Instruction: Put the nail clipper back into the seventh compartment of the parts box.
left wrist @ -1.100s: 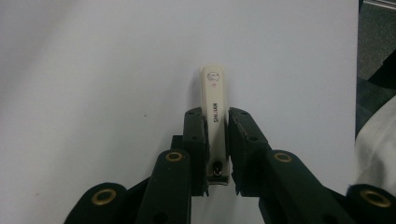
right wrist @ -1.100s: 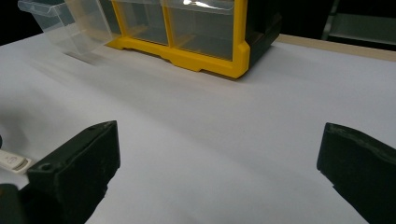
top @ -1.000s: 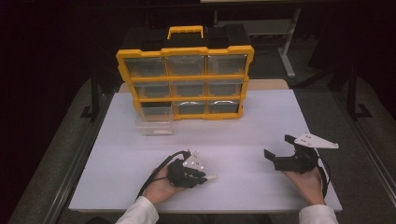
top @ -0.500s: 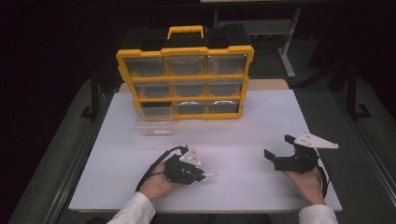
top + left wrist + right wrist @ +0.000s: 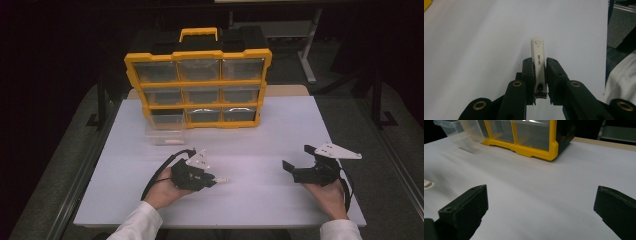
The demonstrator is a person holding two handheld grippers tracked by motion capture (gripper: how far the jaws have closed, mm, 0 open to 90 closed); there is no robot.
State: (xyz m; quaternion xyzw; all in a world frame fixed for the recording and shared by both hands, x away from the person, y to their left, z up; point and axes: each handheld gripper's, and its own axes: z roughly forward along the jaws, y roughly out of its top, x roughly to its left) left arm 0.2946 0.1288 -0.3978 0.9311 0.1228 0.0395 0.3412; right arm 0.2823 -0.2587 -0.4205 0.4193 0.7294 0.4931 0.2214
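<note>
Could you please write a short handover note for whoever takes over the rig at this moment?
Left gripper: shut on the white nail clipper, which sticks out ahead of the jaws, over the white table.
Right gripper: open, holding nothing, low over the table's right side.
Yellow drawer organizer stands at the back; its bottom-left clear drawer is pulled out toward the front.
Done: clipper gripped, drawer open.
Left, probably: put the clipper in the open drawer and push it shut.
</note>
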